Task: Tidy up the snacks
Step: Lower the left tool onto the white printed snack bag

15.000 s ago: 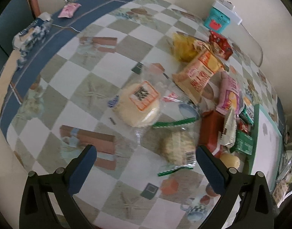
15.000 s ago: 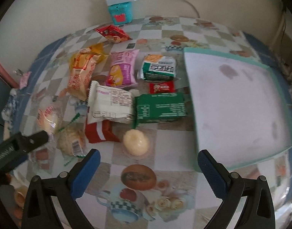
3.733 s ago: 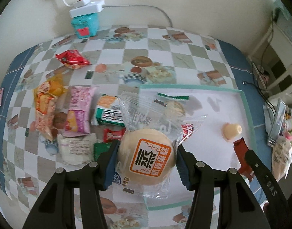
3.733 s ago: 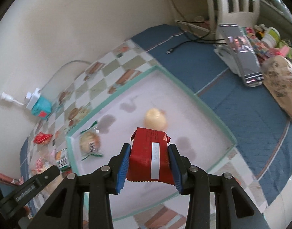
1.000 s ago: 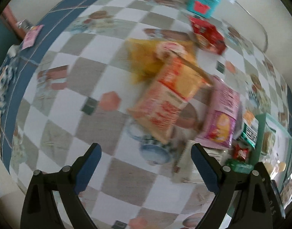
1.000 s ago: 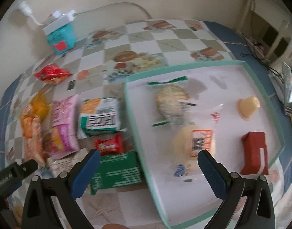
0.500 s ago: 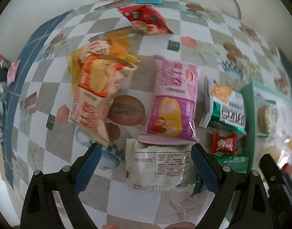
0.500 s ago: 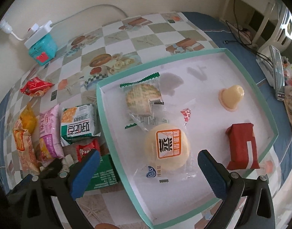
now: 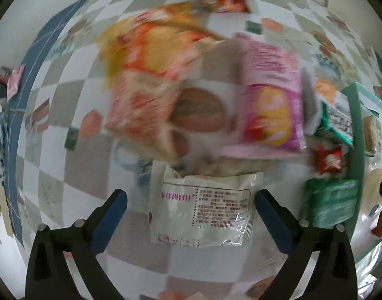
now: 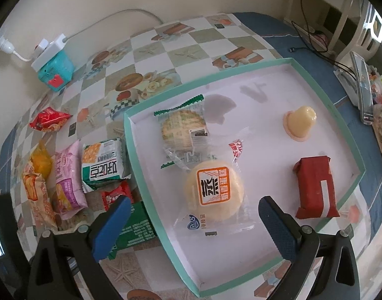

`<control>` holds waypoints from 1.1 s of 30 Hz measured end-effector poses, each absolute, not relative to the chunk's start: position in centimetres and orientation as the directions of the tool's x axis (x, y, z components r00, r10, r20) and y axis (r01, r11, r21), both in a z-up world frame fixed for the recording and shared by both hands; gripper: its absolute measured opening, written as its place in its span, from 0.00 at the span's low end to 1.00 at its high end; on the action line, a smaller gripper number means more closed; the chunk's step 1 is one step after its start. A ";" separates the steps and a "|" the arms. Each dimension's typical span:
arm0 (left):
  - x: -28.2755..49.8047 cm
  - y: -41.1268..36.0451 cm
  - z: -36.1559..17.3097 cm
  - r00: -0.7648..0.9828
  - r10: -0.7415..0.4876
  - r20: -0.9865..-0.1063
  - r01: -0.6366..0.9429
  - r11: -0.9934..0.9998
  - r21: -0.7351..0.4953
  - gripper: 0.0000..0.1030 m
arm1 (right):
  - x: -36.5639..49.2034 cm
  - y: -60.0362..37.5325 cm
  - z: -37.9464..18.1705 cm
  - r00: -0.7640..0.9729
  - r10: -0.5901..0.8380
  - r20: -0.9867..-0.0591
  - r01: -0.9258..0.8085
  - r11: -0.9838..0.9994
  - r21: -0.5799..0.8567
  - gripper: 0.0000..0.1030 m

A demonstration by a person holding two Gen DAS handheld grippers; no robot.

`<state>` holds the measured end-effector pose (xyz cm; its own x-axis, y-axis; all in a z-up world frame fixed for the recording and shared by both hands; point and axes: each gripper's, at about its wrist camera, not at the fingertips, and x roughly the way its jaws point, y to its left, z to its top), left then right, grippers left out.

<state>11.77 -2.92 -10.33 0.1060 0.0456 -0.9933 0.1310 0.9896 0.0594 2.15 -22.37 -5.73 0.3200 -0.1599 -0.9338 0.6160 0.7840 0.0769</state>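
My left gripper (image 9: 191, 215) is open, its fingers on either side of a white snack packet (image 9: 203, 210) that lies on the checkered table. Beyond it lie an orange bag (image 9: 146, 80), a pink bag (image 9: 270, 100), a small red sweet (image 9: 329, 158) and a green box (image 9: 328, 203); this view is blurred. My right gripper (image 10: 193, 225) is open and empty above the teal-rimmed white tray (image 10: 133, 135). In the tray lie a round steamed cake (image 10: 214, 191), a green-edged biscuit pack (image 10: 183, 127), a jelly cup (image 10: 300, 122) and a red packet (image 10: 315, 187).
A green-and-white pack (image 10: 103, 165), a red bag (image 10: 48, 120) and a teal box with a power strip (image 10: 53, 70) sit left of the tray. A phone on a stand (image 10: 363, 87) and cables are at the far right.
My left gripper has moved down and closer over the white packet, so that it now lies between the open fingers. My right gripper has drifted a little over the tray and stays open.
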 end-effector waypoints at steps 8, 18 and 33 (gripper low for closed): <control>10.7 0.3 -9.8 0.122 0.144 -0.982 0.063 0.986 0.153 0.99 | 2.6 -21.0 -5.4 0.336 -0.136 -0.932 0.587 0.804 0.094 1.00; 10.1 4.8 -8.3 0.129 0.085 -0.988 -0.151 0.986 0.065 0.99 | 2.6 -20.7 -5.2 0.342 -0.119 -0.932 0.581 0.807 0.110 1.00; 15.9 4.7 -12.9 0.131 -0.143 -0.981 -0.295 0.939 -0.177 0.99 | 2.4 -21.3 -5.3 0.339 -0.122 -0.933 0.585 0.804 0.107 1.00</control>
<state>15.86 4.72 -12.85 0.1312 -0.1433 -0.9809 -0.2945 0.9392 -0.1766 2.39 -21.27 -5.31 0.3388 -0.1219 -0.9329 0.5847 0.8041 0.1072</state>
